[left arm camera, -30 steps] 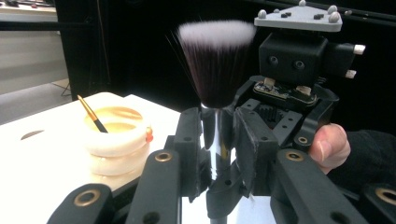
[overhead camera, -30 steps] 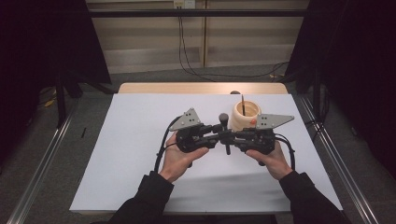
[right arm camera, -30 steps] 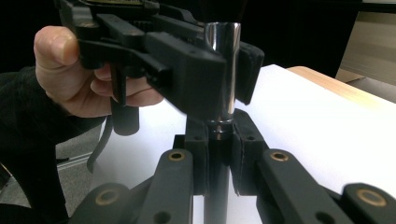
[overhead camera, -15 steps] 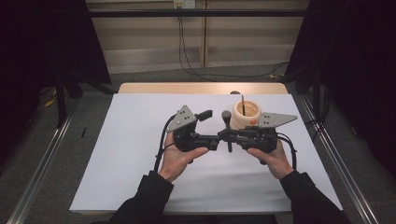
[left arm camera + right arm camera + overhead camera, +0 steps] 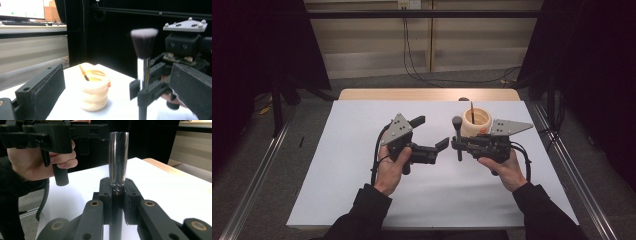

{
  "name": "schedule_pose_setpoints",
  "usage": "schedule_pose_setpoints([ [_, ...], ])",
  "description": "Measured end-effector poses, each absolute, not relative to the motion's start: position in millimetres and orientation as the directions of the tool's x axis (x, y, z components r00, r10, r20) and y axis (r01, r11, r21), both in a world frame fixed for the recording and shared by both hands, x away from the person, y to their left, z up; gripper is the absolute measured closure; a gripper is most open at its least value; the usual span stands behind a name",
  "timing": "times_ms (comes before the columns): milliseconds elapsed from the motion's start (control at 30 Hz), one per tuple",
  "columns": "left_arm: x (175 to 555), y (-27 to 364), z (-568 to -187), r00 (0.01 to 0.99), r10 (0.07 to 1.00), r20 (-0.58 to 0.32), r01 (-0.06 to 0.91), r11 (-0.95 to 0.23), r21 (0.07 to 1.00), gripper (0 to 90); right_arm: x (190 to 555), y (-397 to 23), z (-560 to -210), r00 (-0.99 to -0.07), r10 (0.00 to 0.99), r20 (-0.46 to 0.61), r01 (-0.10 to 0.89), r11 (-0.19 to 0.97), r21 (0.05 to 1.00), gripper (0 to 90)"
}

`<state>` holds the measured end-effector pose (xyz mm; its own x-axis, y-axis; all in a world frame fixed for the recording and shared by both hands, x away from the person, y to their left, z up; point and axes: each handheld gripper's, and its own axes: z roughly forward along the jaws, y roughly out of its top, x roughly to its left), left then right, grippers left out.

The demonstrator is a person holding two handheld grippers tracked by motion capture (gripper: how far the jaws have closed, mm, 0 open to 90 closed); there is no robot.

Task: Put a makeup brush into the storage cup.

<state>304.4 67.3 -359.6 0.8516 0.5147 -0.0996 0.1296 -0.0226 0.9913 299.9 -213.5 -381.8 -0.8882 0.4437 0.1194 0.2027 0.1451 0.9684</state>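
Above a white-covered table (image 5: 337, 200), the right gripper (image 5: 455, 145) clamps the black handle of a makeup brush with a chrome ferrule and a dark, white-tipped bristle head (image 5: 457, 131), holding it upright; the right gripper view shows both pads pressed tight against the handle just below the ferrule (image 5: 118, 157). The left gripper (image 5: 429, 134), whose jaws have just been opening, stands spread wide beside the brush with nothing between its jaws. Just behind the brush sits a cream, ribbed ceramic holder (image 5: 475, 122) with one thin brush (image 5: 472, 106) leaning inside; the left gripper view shows it resting on the table (image 5: 93, 91).
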Motion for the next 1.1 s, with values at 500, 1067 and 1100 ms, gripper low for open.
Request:
schedule_pose_setpoints([
  [500,300.8,122.6,-371.6,0.776,0.626,-0.074,0.148,-0.066,0.987,0.4,300.1,-216.1,-379.0,-0.878,0.464,0.116,0.195,0.126,0.973,79.3],
  [1067,282.5,146.1,-396.0,0.758,0.647,-0.085,0.187,-0.091,0.978,0.8,299.8,-217.1,-377.1,-0.874,0.473,0.109,0.189,0.125,0.974,79.3],
  [1100,281.1,148.2,-397.6,0.755,0.651,-0.081,0.185,-0.092,0.978,0.7,300.0,-217.8,-376.6,-0.872,0.477,0.106,0.186,0.123,0.975,79.3],
])
